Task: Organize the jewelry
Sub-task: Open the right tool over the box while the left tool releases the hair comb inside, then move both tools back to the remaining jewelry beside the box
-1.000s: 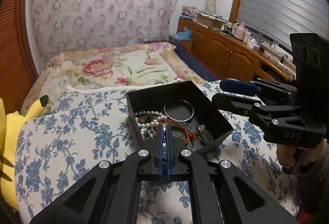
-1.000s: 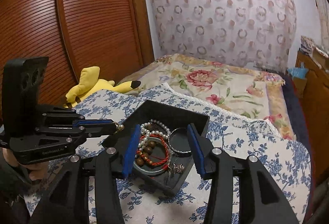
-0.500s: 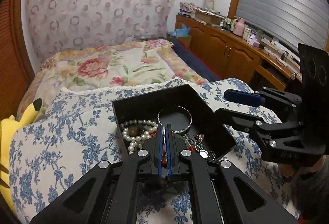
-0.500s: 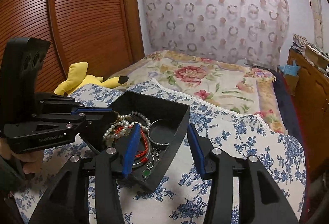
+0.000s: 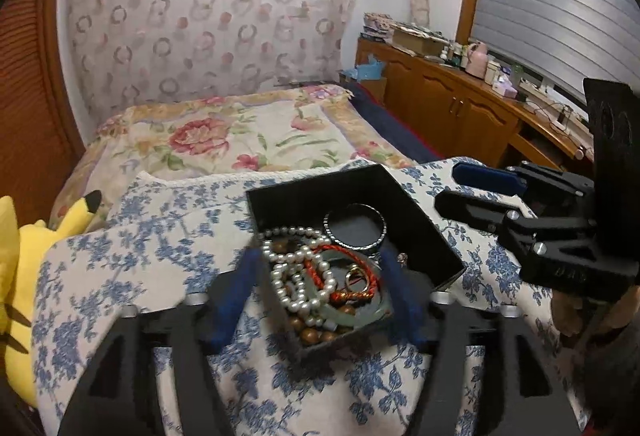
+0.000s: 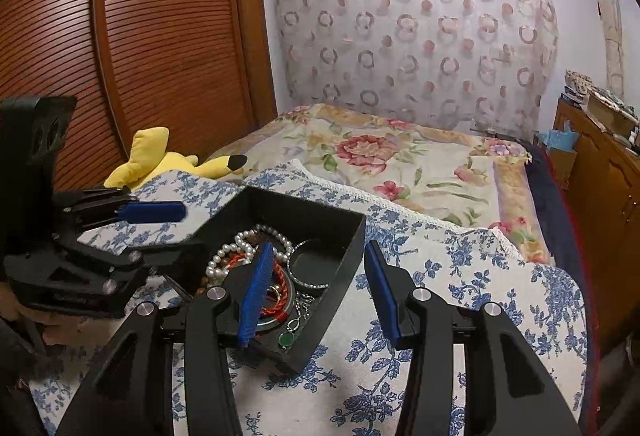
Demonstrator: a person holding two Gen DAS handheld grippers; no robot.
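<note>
A black open box (image 5: 320, 183) sits on a blue-flowered cushion. Inside lie a pearl necklace (image 5: 288, 264), a silver bangle (image 5: 354, 226), a red cord bracelet (image 5: 344, 264) and brown wooden beads (image 5: 312, 332). My left gripper (image 5: 320, 276) is over the box's near corner, its jaws opening wide and blurred; that corner lies between them, untouched by the pads. It shows at the left of the right wrist view as the left gripper (image 6: 180, 232). My right gripper (image 6: 318, 252) stands open astride the box's right wall (image 6: 344, 264), one finger over the jewelry. A green pendant (image 6: 286, 340) lies at the near corner.
The cushion (image 6: 460, 276) rests on a bed with a floral cover (image 6: 400, 163). A yellow plush toy (image 5: 16, 276) lies to the left, by a wooden sliding door (image 6: 120, 35). A wooden cabinet (image 5: 460, 107) with clutter runs along the right wall.
The left gripper's jaws, shut together in both earlier frames, have sprung wide apart. The right gripper's jaws keep the same gap, and both hands have stayed about where they were.
</note>
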